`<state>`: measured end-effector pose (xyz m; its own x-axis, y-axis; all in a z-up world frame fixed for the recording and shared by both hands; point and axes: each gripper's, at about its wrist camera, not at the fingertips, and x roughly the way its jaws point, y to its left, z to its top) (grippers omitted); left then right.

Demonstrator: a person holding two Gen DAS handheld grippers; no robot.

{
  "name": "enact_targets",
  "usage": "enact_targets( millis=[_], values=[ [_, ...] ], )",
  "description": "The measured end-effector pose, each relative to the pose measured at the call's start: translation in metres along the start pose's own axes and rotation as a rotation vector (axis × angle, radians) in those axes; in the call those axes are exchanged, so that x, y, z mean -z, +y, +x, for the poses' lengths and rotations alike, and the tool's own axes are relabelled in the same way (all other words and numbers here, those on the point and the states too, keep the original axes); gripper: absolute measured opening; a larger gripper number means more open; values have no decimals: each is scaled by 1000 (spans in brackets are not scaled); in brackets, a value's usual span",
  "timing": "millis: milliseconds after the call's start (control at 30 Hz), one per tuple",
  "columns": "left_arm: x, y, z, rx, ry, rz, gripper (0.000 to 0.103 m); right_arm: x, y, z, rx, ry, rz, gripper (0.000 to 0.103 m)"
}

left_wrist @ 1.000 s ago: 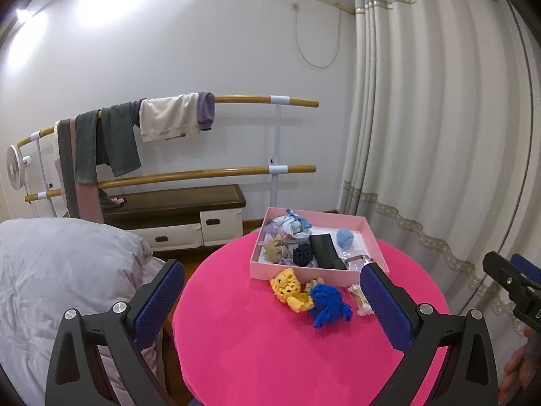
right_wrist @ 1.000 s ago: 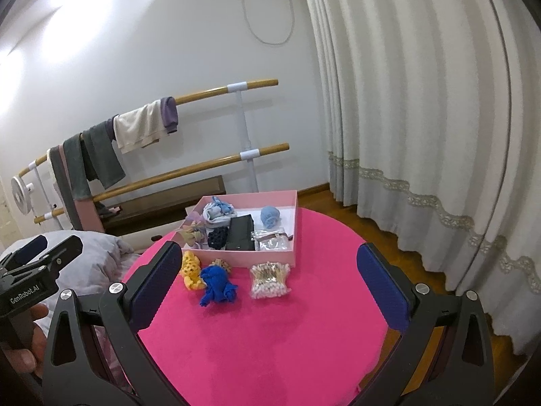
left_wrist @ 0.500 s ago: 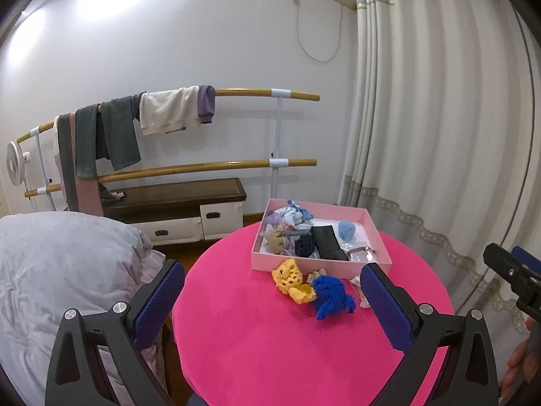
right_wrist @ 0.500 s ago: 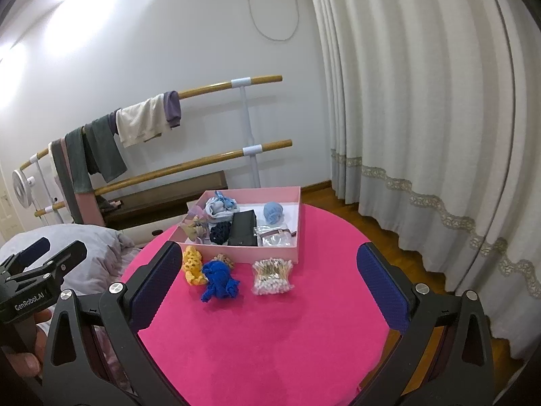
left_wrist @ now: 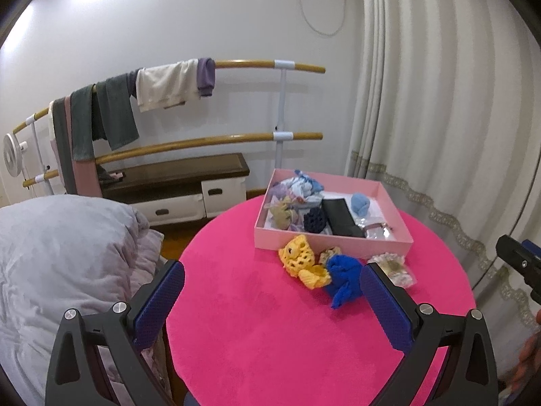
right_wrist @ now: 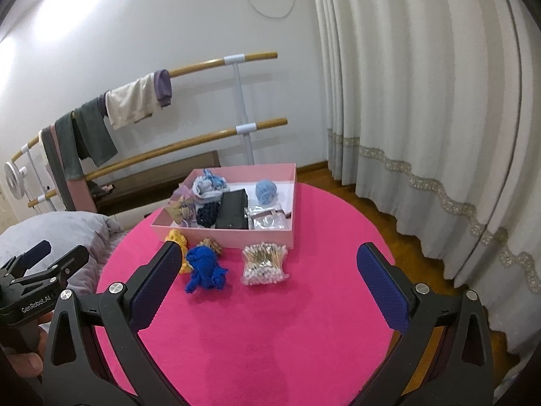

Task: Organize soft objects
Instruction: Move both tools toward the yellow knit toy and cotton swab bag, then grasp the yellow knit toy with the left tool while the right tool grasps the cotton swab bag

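Left hand-held gripper [left_wrist: 272, 299] is spread wide and holding nothing, poised over the near side of the desk; right hand-held gripper [right_wrist: 267, 286] is the same, fingers wide apart, nothing between them. Neither one touches anything.

Biggest thing out there: the round pink desk [right_wrist: 270, 338], mostly bare felt on the near half. At its far side sits the pink box [right_wrist: 236, 235], and it's already partly filled: a pale blue bundle [right_wrist: 209, 184] in the far left corner, a light blue ball [right_wrist: 266, 191] to the right, a black pouch [right_wrist: 232, 210] in the middle, a navy knit piece [right_wrist: 206, 217] beside it.

Now the leftovers, lined up just in front of the box's near wall. Left to right: a yellow knit piece [left_wrist: 302, 260], a blue knit piece [right_wrist: 204, 267], and a clear pack of cotton swabs [right_wrist: 264, 264]. A small tan bit [right_wrist: 211, 245] lies between the blue one and the box.

So my read: well underway, but those loose soft pieces have yet to go in.
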<state>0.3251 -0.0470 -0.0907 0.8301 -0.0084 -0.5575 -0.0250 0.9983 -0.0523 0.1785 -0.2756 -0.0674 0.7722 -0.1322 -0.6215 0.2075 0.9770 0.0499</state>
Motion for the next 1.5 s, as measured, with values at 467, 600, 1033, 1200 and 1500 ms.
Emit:
enact_targets(
  millis=[467, 600, 1033, 1200, 1500],
  values=[
    [-6, 1, 108, -11, 106, 32, 103, 12, -9, 85, 15, 149, 4, 103],
    [-5, -3, 148, -8, 145, 45, 103, 18, -13, 109, 19, 196, 10, 103],
    [8, -15, 265, -26, 234, 81, 102, 34, -19, 169, 15, 311, 12, 103],
    [11, -19, 292, -26, 255, 83, 99, 38, -20, 188, 12, 339, 7, 103],
    [8, -14, 313, 67, 301, 54, 67, 47, -13, 217, 7, 378, -7, 95]
  ],
)
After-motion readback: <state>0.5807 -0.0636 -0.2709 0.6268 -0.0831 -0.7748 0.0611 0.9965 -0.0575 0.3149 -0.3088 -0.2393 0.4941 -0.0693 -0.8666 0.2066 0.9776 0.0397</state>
